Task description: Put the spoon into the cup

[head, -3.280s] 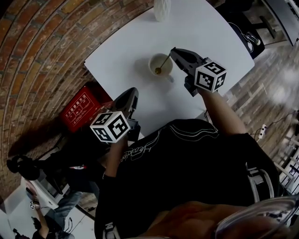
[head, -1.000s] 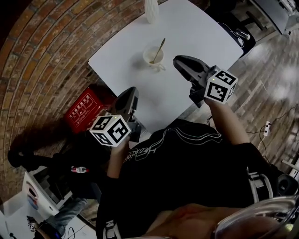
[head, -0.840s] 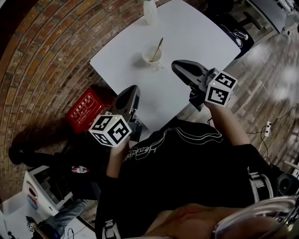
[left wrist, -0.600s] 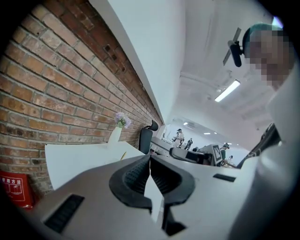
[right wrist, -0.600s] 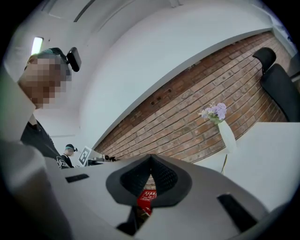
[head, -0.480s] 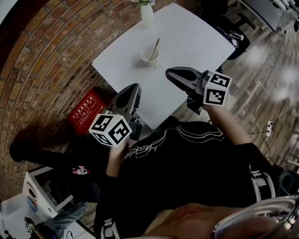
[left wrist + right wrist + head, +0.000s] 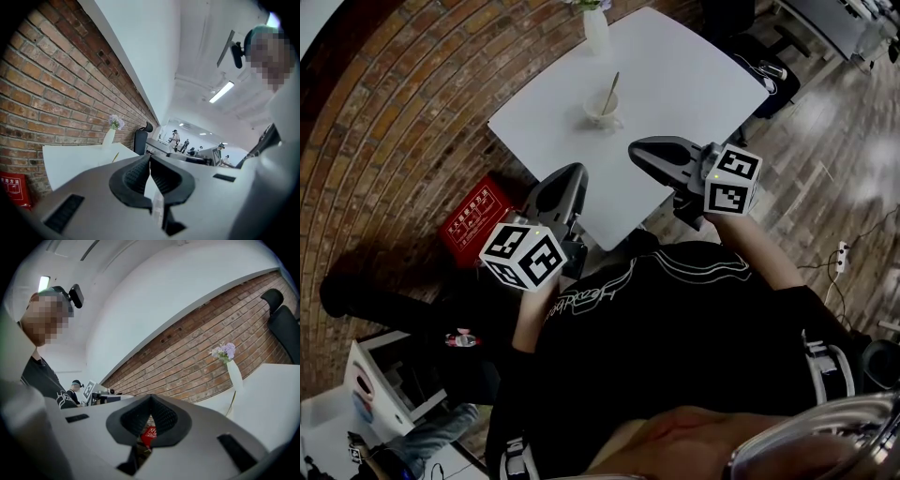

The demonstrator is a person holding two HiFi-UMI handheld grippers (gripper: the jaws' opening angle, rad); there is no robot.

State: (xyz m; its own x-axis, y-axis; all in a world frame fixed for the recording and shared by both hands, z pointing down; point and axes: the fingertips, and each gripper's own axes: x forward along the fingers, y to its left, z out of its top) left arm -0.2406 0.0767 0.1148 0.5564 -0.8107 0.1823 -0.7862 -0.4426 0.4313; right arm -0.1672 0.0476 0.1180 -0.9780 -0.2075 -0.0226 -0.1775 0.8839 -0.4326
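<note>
A white cup stands on the white table with the gold spoon leaning in it, handle up. My right gripper hovers over the table's near edge, well short of the cup, jaws shut and empty. My left gripper hangs off the table's near-left corner, also shut with nothing in it. In the left gripper view only the spoon's handle shows above the jaws. The spoon's handle is a thin line at the right of the right gripper view.
A white vase with flowers stands at the table's far edge, behind the cup. A red box lies on the brick floor left of the table. A black chair is at the table's right. Several people stand far off.
The right gripper has let go of the spoon, which stays in the cup. Both grippers have drawn back from the cup toward the person and risen slightly.
</note>
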